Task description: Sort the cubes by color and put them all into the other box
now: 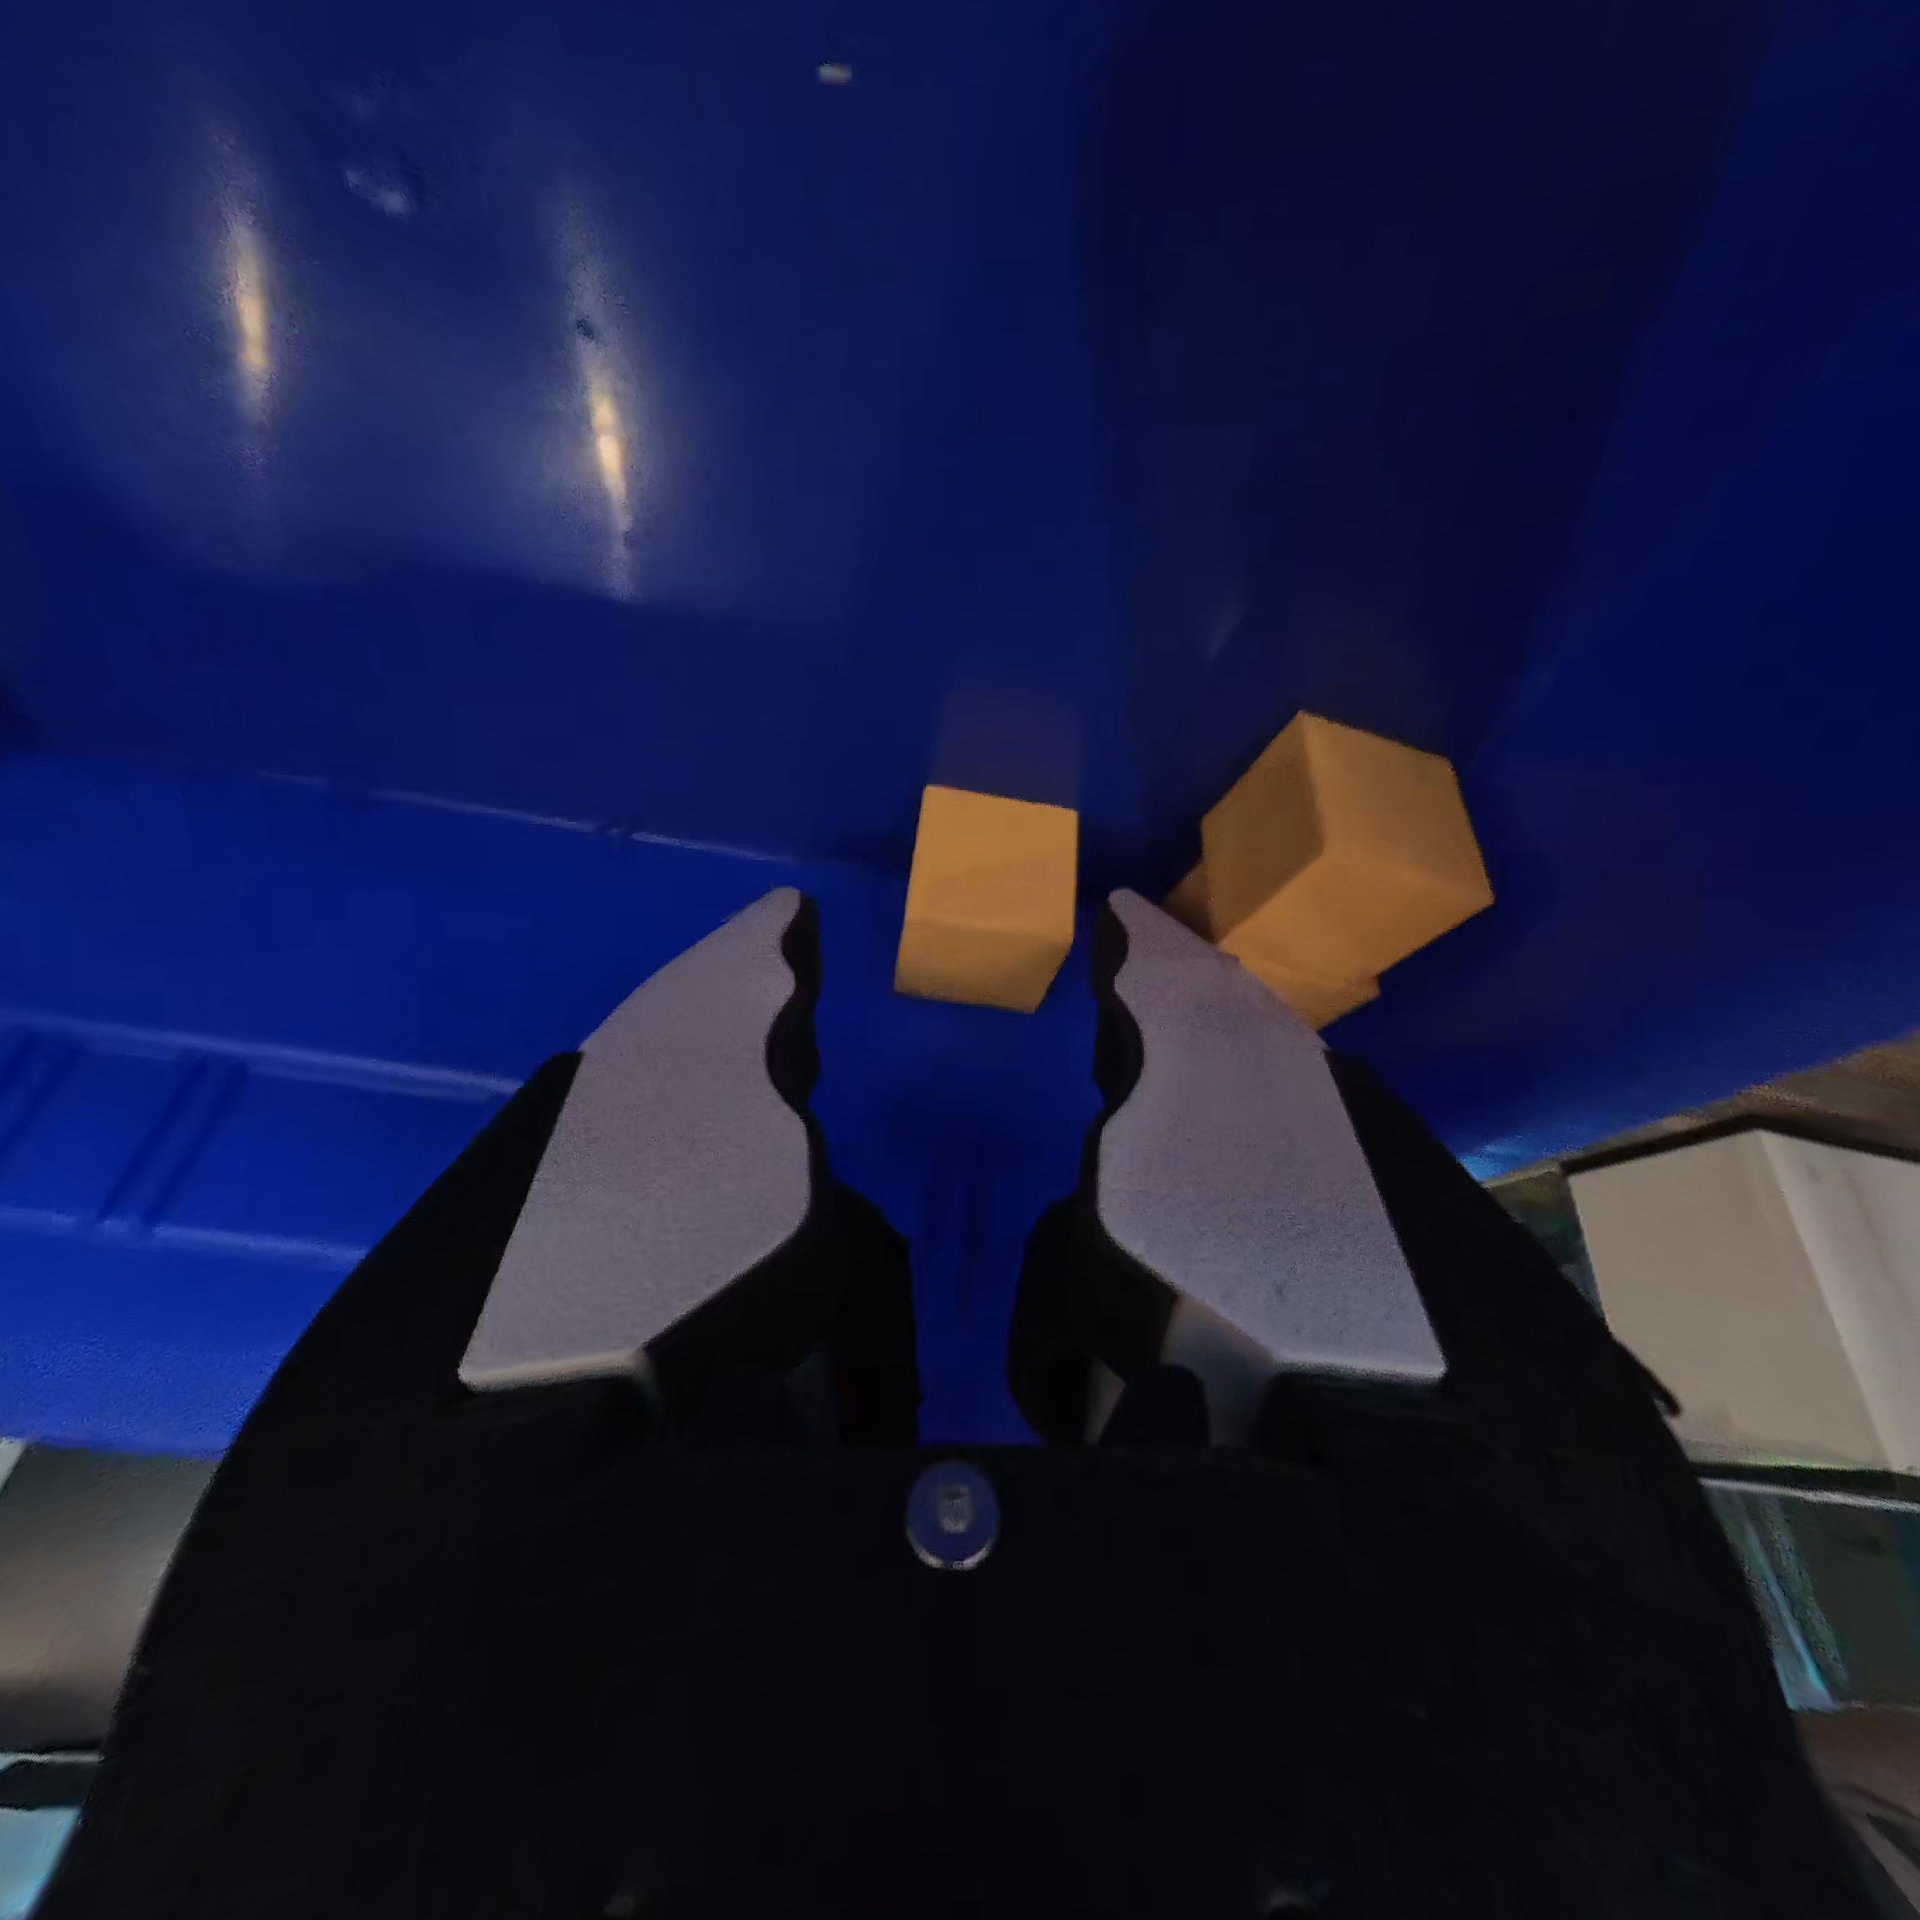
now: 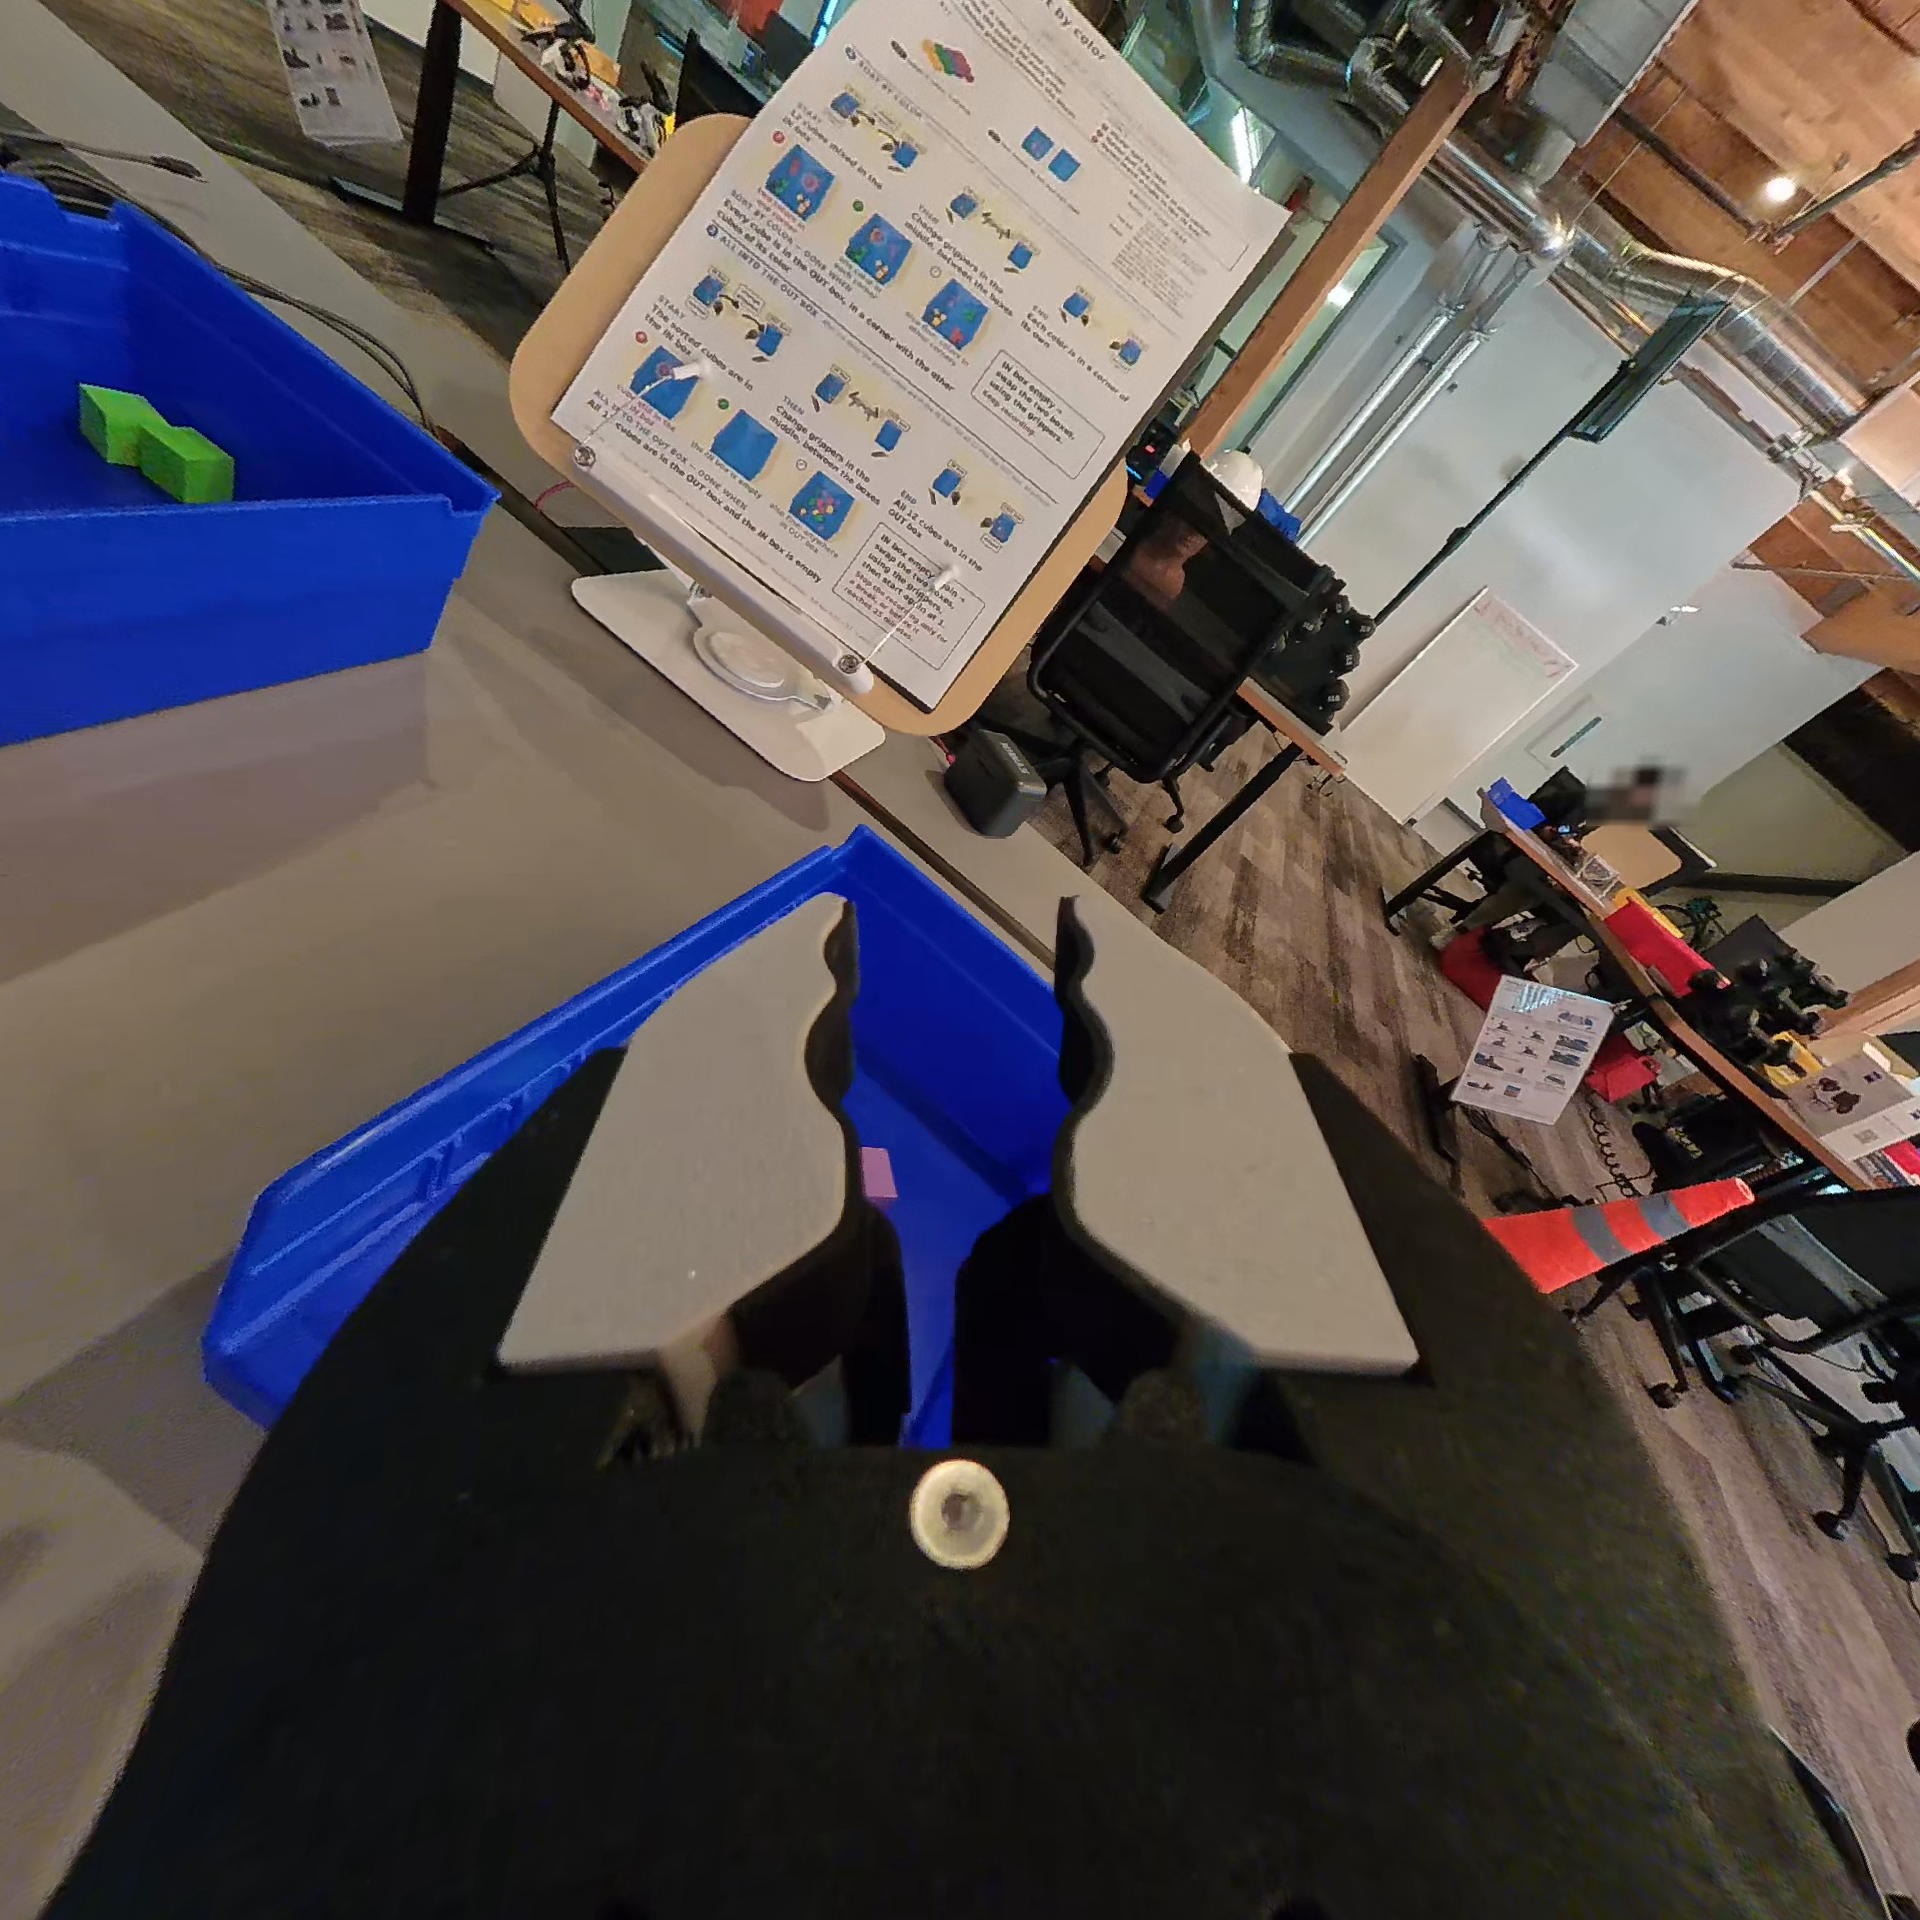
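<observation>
My left gripper [image 1: 954,920] is down inside a blue bin [image 1: 727,416], jaws parted and empty, with a yellow cube [image 1: 987,899] lying just beyond the tips and roughly in line with the gap between them. A second yellow cube [image 1: 1340,842] sits tilted just to the right of it, resting on another yellow piece [image 1: 1304,987] that is mostly hidden behind my right finger, against the bin's far wall. The gap looks about as wide as the near cube, so as I judge it, a clean hold here means squaring the jaws to that cube's flat sides and keeping the right finger clear of the tilted one, which would likely tip if nudged. The picture is somewhat blurred, so I cannot tell whether either finger already touches anything. My right gripper [image 2: 956,925] hangs over another blue bin [image 2: 582,1049] on the grey worktop [image 2: 312,935], jaws likewise parted with nothing between them. Deep in that bin I see a small purple cube [image 2: 879,1174] through the gap, well below the tips. Farther left on the worktop stands a third blue bin [image 2: 312,582] with two green cubes [image 2: 156,442] touching each other inside. Behind it an instruction sheet [image 2: 894,343] is propped on a white stand [image 2: 727,675], and beyond the worktop edge are black chairs [image 2: 1164,644] and other desks.
</observation>
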Demonstrator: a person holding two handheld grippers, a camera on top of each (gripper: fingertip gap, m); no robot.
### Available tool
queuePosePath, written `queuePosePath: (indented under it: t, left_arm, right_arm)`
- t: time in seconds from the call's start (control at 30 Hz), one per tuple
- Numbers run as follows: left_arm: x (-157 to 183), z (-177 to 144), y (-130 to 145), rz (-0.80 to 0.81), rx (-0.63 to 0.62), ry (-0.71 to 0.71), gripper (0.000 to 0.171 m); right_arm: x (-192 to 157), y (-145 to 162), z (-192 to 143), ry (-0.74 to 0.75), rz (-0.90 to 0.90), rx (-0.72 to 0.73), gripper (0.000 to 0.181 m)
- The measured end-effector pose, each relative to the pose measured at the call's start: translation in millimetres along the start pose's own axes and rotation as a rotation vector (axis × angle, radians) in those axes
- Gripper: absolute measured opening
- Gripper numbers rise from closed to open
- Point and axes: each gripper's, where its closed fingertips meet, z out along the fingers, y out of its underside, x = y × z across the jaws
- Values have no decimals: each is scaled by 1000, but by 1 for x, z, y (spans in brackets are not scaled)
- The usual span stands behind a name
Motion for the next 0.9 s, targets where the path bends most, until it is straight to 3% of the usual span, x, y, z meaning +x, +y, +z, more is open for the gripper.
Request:
queuePosePath:
  t: [0.1,0.27,0.3,0.37,0.5,0.6,0.77,0.9]
  left_arm:
    - [-4,1,0,2,-30,-28,31]
    - [-16,-15,1,-64,61,-36,30]
    - [-17,-25,-4,-92,147,-17,30]
    - [-12,-57,-26,-162,435,96,30]
    - [17,-165,-59,-241,1144,568,30]
    - [35,-227,-56,-252,1453,932,29]
    - [78,-271,-63,-125,1584,1170,30]
    - [112,-286,-75,-29,1556,1262,30]
  right_arm:
    - [2,-1,-2,8,0,4,36]
    - [3,-4,-5,7,2,13,36]
    - [1,-4,-5,-1,4,15,36]
    - [-10,-7,-2,-50,12,32,36]
    - [-59,-23,7,-254,9,95,37]
    - [-101,-37,15,-390,-45,113,42]
    - [-162,-71,26,-561,-153,191,50]
    - [-199,-104,21,-670,-246,276,51]
